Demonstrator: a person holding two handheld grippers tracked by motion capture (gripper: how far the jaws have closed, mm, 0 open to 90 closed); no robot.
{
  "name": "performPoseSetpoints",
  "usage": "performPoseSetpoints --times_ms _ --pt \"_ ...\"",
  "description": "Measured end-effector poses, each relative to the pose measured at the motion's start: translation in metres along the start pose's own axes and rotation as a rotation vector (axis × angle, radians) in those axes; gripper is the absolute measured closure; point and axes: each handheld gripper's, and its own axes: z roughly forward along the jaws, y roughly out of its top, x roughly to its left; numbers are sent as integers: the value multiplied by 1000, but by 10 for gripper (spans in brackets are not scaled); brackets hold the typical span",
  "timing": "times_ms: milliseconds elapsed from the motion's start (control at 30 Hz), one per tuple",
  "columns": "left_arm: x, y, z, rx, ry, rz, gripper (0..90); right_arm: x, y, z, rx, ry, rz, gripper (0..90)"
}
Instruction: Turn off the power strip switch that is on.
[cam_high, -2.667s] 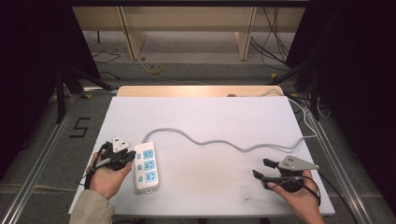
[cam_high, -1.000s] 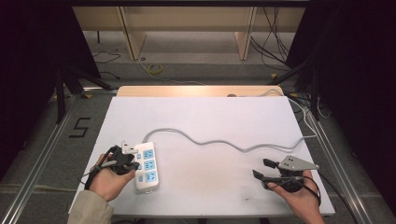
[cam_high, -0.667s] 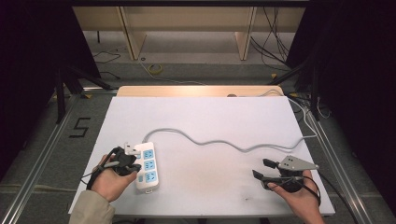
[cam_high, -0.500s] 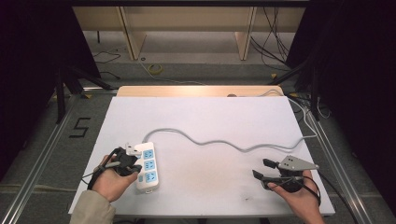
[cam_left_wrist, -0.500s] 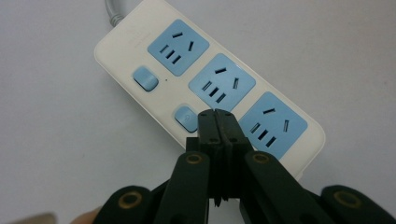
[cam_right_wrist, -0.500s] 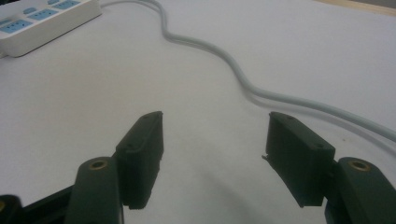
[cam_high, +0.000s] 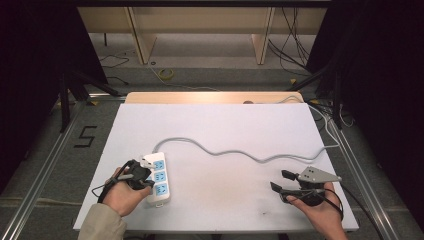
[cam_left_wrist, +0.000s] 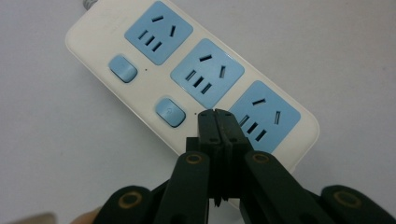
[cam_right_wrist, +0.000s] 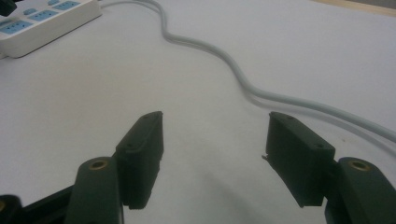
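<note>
near the front-left of the white table (cam_high: 225, 125) lies the power strip (cam_high: 158, 179), long axis running front to back, slightly tilted, cord end away from the person; grey cord (cam_high: 240, 152) snakes right across the table. left gripper (cam_left_wrist: 217, 114) jaws pressed together, empty, tips over the strip's near end beside the third socket; touching or just above, can't tell. third switch hidden behind them. right gripper (cam_high: 279, 181) jaws apart, empty, well clear at front-right.

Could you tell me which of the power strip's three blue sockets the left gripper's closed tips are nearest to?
The end socket, farthest from the cord, right beside the left gripper.
</note>
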Motion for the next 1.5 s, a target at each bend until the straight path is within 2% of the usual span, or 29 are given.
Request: performPoseSetpoints --times_ms 333,767,900,1200,1233,1300,1433,1500 --pt "-2 -1 3 40 -8 5 897 0 0 0 -2 1 1 377" --pt "-4 -1 3 47 1 -2 899 1 0 0 -3 2 -3 377" --pt "-7 0 4 53 20 14 900 1 0 0 -2 1 1 377" --pt "-7 2 5 68 31 19 900 1 0 0 -3 1 -3 377" --pt "-6 1 6 64 44 18 900 1 0 0 -3 1 -3 377" --pt "-4 0 6 60 33 9 900 1 1 -1 -4 4 -3 377" --pt "-6 0 6 60 45 16 900 0 0 0 -2 1 -1 377" --pt "-6 0 6 57 37 9 900 0 0 0 -3 1 -1 377"
